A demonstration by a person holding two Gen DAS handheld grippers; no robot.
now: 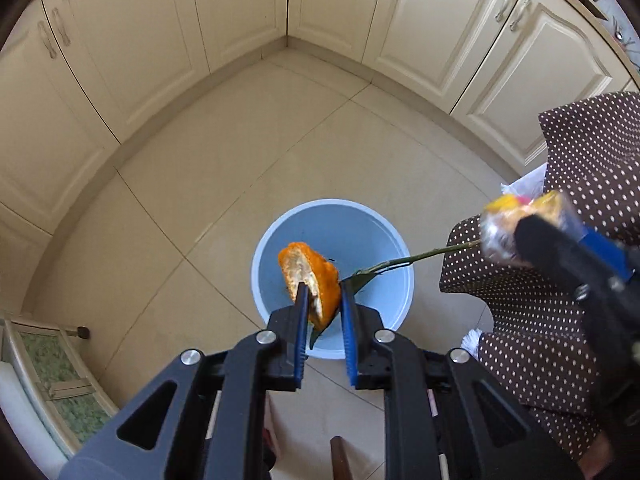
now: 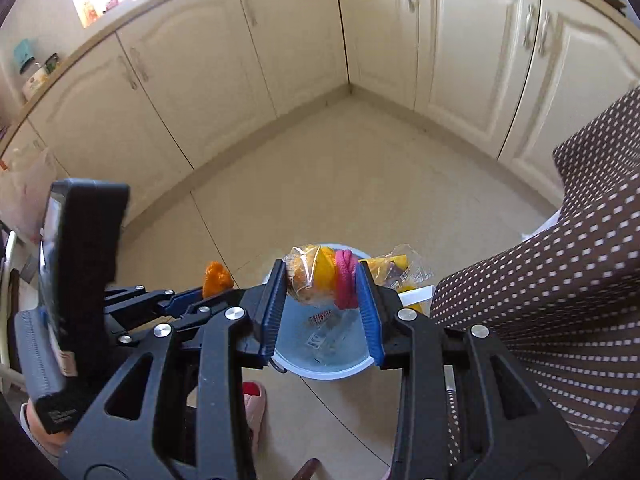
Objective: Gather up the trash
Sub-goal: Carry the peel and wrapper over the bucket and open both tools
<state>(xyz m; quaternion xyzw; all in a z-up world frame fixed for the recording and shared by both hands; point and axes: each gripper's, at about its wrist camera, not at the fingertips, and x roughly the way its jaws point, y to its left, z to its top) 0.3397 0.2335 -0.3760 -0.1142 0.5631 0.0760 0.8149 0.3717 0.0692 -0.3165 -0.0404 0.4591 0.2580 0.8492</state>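
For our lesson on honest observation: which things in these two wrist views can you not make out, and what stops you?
- Left wrist view: right gripper's bundle of wrappers is motion-blurred; contents unreadable.
- Right wrist view: scraps in the blue bin are too small, partly behind the wrappers.
- Left wrist view: the orange peel and left gripper hide the bin's bottom.

Bin (image 1: 360,236) on the floor (image 1: 240,168) before the corner cabinets (image 1: 140,40), left claw (image 1: 324,300) with peel (image 1: 308,276) above it, right claw (image 2: 322,284) with wrapped scraps (image 2: 316,280) beside, dotted cloth (image 1: 560,300) right of bin.
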